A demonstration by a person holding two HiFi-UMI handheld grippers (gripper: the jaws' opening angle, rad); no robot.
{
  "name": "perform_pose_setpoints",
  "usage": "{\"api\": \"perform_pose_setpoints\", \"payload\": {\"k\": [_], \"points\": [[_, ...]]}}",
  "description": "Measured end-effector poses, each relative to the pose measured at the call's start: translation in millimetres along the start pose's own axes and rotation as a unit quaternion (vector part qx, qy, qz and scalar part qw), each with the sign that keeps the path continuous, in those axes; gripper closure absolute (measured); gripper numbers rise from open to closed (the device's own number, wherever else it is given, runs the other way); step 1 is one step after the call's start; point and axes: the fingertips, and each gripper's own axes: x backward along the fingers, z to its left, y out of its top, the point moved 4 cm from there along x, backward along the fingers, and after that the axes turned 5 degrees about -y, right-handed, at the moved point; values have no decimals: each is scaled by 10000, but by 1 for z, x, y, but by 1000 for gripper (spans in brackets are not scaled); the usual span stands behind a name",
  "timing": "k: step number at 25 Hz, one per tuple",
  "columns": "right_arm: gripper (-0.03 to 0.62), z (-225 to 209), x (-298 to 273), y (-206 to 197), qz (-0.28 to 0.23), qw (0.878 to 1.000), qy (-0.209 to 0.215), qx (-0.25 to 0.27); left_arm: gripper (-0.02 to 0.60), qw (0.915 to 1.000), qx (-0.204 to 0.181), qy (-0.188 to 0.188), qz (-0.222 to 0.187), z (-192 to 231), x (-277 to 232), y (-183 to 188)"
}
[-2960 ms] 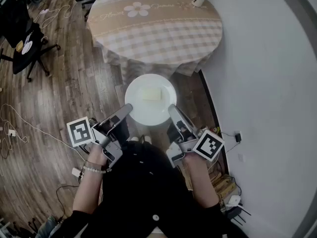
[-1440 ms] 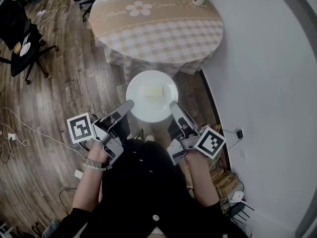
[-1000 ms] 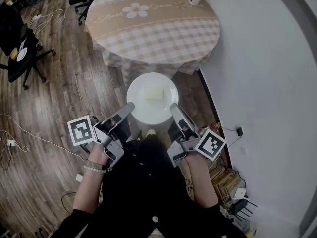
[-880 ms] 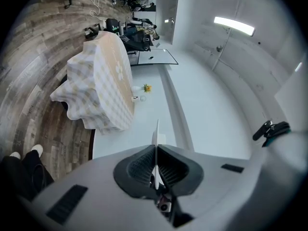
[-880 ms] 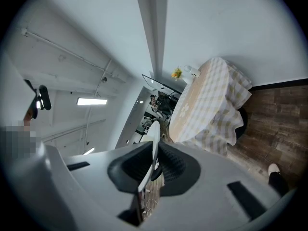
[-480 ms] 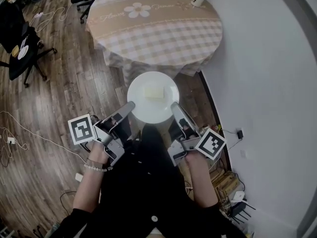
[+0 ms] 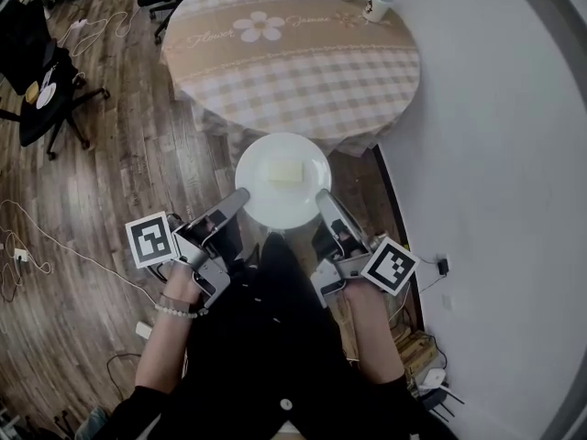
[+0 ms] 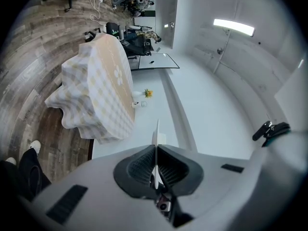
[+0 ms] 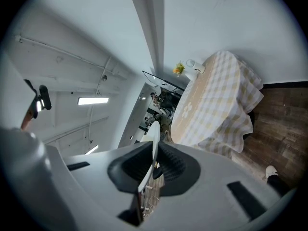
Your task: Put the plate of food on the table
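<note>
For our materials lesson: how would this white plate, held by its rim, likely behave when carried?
Probably stiff: the plate sits flat, pinched only at opposite rim edges by the left gripper and right gripper. Likely breakable, seemingly glazed ceramic. The food may slide if it tilts.

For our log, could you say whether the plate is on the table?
No: left gripper and right gripper hold the plate above the floor, short of the table.
</note>
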Motion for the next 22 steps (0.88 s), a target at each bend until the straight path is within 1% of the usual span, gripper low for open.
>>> {"api": "perform_pose_setpoints", "payload": {"k": [15, 22], "points": [[576, -35, -61, 86, 414, 9990, 140, 97, 572, 9993, -15, 65, -367, 13, -84, 49], [576, -48, -79, 117, 531, 9981, 239, 181, 574, 9986, -56, 84, -516, 16, -116, 60]]}}
